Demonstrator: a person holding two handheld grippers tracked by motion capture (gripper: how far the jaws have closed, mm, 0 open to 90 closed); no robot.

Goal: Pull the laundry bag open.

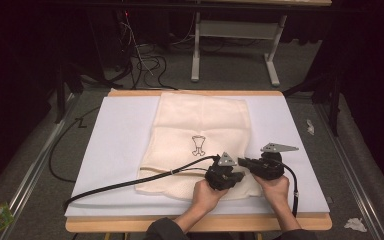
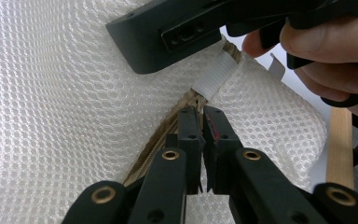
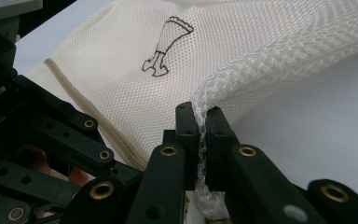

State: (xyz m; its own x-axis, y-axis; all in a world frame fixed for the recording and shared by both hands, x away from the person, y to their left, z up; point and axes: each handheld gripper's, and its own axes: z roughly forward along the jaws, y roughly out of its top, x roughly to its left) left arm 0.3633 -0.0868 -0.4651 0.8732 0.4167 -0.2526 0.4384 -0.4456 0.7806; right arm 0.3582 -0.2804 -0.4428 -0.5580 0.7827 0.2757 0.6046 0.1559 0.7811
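Cream mesh laundry bag (image 1: 200,145) is lying flat at the tabletop (image 1: 115,150) centre. At its 5 o'clock corner, the left hand-held gripper (image 2: 204,112) is pinching the zipper tape (image 2: 168,128); the right hand-held gripper (image 3: 201,114) is pinching bunched mesh at the same corner.

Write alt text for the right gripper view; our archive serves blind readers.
Black tongs pinch a bunched edge of a cream mesh laundry bag lying on a white table. The bag bears a small brown drawing; the other tongs' black linkage sits at left.
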